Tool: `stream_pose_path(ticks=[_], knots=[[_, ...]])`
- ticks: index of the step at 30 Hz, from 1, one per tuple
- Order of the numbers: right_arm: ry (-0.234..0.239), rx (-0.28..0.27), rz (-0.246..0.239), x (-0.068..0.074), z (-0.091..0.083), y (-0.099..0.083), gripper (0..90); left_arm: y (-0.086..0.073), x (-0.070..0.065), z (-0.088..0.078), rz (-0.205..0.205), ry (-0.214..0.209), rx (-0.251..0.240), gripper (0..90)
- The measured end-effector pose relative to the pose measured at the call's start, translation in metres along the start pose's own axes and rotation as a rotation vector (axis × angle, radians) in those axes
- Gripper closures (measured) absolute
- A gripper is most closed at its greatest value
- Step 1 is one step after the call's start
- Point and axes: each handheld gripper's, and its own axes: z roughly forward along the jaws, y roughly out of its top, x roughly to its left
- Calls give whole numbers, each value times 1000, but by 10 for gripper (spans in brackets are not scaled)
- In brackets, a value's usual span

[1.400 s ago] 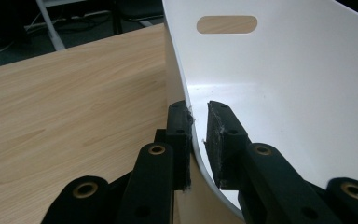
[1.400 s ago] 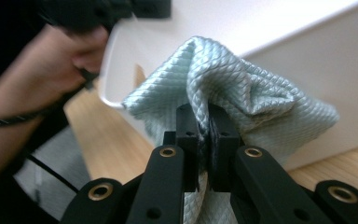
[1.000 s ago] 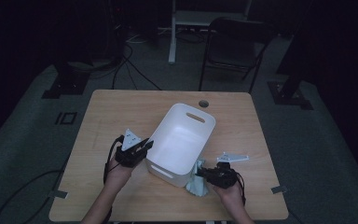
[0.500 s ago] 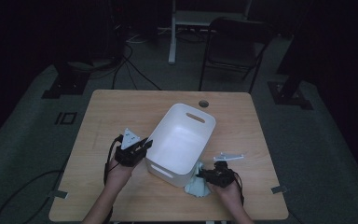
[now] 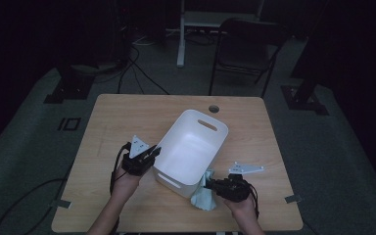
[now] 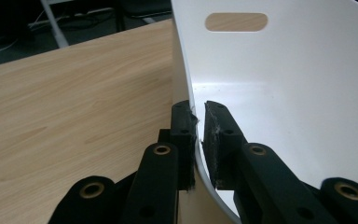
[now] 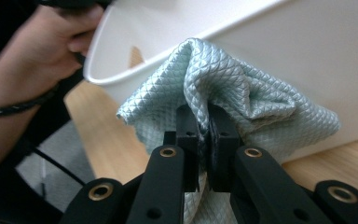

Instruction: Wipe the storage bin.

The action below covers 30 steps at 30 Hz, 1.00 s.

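High view: left tongs (image 5: 152,151) pinching white bin (image 5: 188,147) rim, right tongs (image 5: 208,185) pinching teal cloth (image 5: 203,198).

No legible text or labels

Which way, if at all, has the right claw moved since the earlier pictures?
Yes. The right claw, shut on the cloth, has shifted slightly left along the table edge, toward the white bin's near corner.

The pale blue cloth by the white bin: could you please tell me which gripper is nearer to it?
Right. The right gripper is shut on the cloth; the left gripper clamps the bin wall on the far side.
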Motion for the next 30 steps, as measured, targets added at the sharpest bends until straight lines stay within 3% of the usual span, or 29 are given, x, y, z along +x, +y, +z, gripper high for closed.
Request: stream_pose_path(ticks=[6, 12, 16, 19, 22, 24, 27, 30], knots=[[-39, 34, 30, -16, 10, -7, 854, 0, -1, 0, 16, -3, 0, 823], [-95, 84, 64, -38, 23, -15, 854, 1, 1, 0, 6, -2, 9, 817], [-111, 117, 114, -55, 33, -22, 855, 1, 1, 0, -2, -2, 7, 810], [-115, 122, 106, -54, 33, -20, 855, 1, 0, 0, 0, 12, 12, 810], [-95, 95, 102, -51, 26, -14, 855, 1, 0, 0, 2, 20, 13, 811], [-73, 45, 85, -45, 15, -5, 855, 1, 0, 0, 0, 19, 13, 812], [-25, -51, 35, -34, -4, 13, 855, 1, 0, 0, 0, 13, 11, 814], [-28, -90, -3, -28, -14, 27, 855, 1, 2, 0, 5, -4, 8, 814]])
